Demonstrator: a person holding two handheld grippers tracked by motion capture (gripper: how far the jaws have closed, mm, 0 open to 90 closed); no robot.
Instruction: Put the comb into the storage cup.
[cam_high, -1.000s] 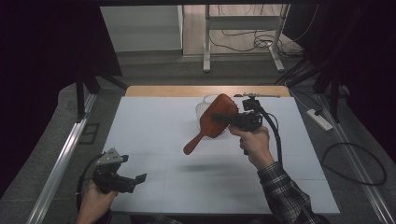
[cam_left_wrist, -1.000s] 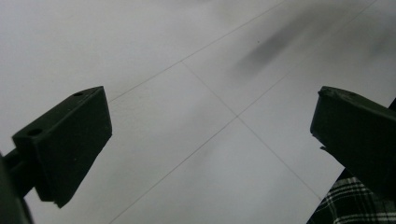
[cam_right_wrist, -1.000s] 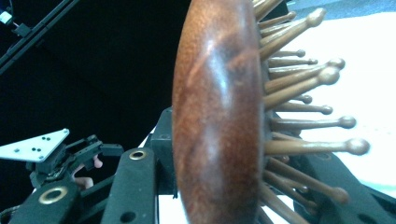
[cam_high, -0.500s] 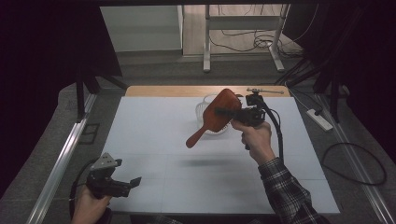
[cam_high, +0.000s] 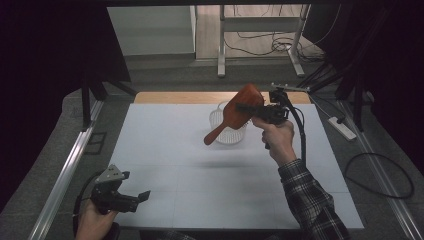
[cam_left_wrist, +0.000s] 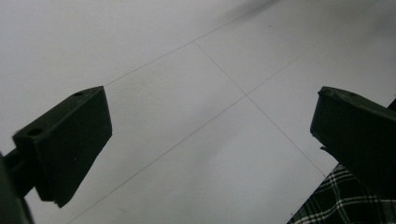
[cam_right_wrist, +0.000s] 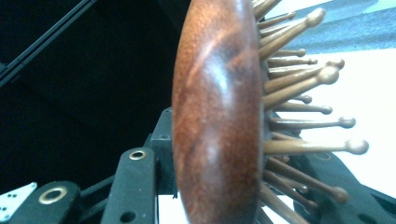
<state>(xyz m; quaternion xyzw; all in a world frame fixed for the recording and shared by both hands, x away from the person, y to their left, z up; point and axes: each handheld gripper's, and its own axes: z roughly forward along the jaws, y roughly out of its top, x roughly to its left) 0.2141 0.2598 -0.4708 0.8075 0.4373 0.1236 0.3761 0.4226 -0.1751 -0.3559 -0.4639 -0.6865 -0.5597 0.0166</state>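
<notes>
A wooden hairbrush (cam_high: 235, 116) is held clear of the table (cam_high: 165, 130) by the right gripper (cam_high: 257, 111), whose jaws are closed on the brush head: one jaw is set against the smooth rounded back, the other is pressed in among the wooden pins (cam_right_wrist: 308, 109). In the high view the brush is seen in the air directly over a white slotted basket (cam_high: 227, 131) standing near the far edge of the table, with the handle slanting down and to the left, in front of the basket's near wall. The left gripper (cam_high: 131, 200) is held low at the near left corner, well apart from the work, with its jaws wide and nothing between them. Several risks are judged from this position. The grip is taken on a curved, polished back and on springy pins, so a slip or a twist of the head between the jaws is considered likely if the hand is swung sharply. The long handle is left unsupported and could be caught on the basket rim when lowered; the light basket could then be tipped or pushed toward the far edge. A release made too high would probably let the brush bounce out.
</notes>
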